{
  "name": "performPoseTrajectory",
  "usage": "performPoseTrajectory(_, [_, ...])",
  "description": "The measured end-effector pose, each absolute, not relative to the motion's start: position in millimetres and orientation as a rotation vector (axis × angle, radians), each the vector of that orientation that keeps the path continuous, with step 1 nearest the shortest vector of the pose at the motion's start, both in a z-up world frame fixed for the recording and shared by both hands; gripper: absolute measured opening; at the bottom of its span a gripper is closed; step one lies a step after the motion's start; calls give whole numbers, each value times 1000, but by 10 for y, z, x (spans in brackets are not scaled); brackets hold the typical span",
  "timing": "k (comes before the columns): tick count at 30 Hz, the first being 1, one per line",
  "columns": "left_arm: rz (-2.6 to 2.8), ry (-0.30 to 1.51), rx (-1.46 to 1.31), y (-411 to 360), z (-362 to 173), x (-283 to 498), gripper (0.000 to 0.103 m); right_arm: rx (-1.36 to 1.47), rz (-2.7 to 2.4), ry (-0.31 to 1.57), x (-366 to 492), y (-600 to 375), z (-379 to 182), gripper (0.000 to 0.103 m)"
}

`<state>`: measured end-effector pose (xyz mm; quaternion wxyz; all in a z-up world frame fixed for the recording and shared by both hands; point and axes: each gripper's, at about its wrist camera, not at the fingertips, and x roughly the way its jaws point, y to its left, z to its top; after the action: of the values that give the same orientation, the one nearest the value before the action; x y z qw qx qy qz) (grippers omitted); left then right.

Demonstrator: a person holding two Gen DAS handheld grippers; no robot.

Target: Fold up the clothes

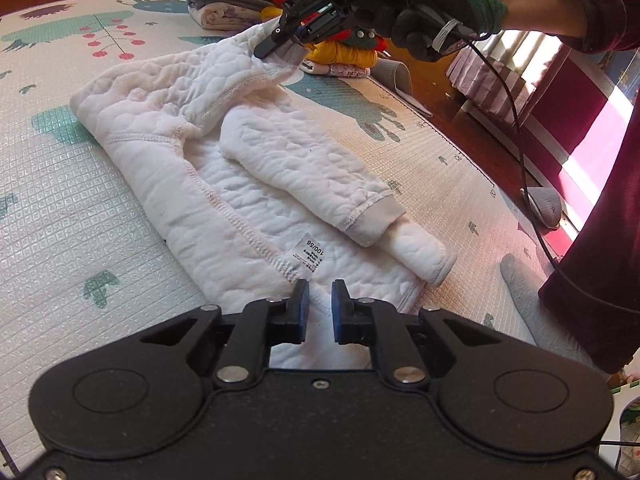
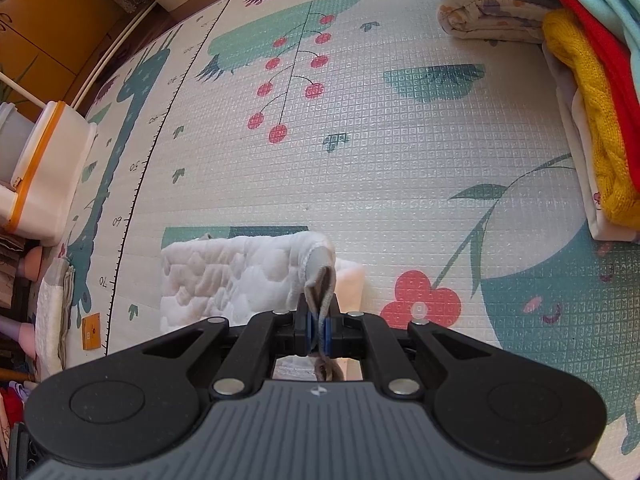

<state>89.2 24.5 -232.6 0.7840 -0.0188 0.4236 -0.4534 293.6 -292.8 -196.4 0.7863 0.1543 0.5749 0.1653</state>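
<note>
**Second sleeve lifted by its cuff, fold-in pending**

The white quilted child's top (image 1: 192, 168) lies inside out on the patterned foam play mat (image 1: 48, 216), seams and a size label (image 1: 310, 252) facing up. 1 sleeve (image 1: 304, 172) already lies folded diagonally across the body, its grey cuff toward the hem.

The right gripper (image 2: 318, 330) has its jaws closed on the grey ribbed cuff (image 2: 320, 280) of the other sleeve; the cuff is doubled between the blue pads (image 2: 328, 332). In the left wrist view this sleeve is raised off the mat, hanging taut from the gripper. Holding at the cuff likely gives control of the whole sleeve length, so it can be swung over the body in 1 pass.

The left gripper (image 1: 320, 300) hovers just above the hem edge, jaws parted by a narrow gap, nothing between them. It seems placed to pin or take the hem next.

2 stacks of folded clothes (image 2: 592, 92) sit at the mat's far side, well apart from the top, probably the destination.
</note>
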Motion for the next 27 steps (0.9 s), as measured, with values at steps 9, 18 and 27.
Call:
performPoseTrajectory(9, [-929,897,-35,798,-2245,848,8,338,354,1236,2955,-2930,-1956,8])
performPoseTrajectory(18, [-1065,907,168,329,-2478,679,8,344,355,1239,2947,-2941,-1967,8])
performPoseTrajectory(27, [-1065,915,245,102,-2548,712,8,347,352,1247,2944,-2948,-1998,8])
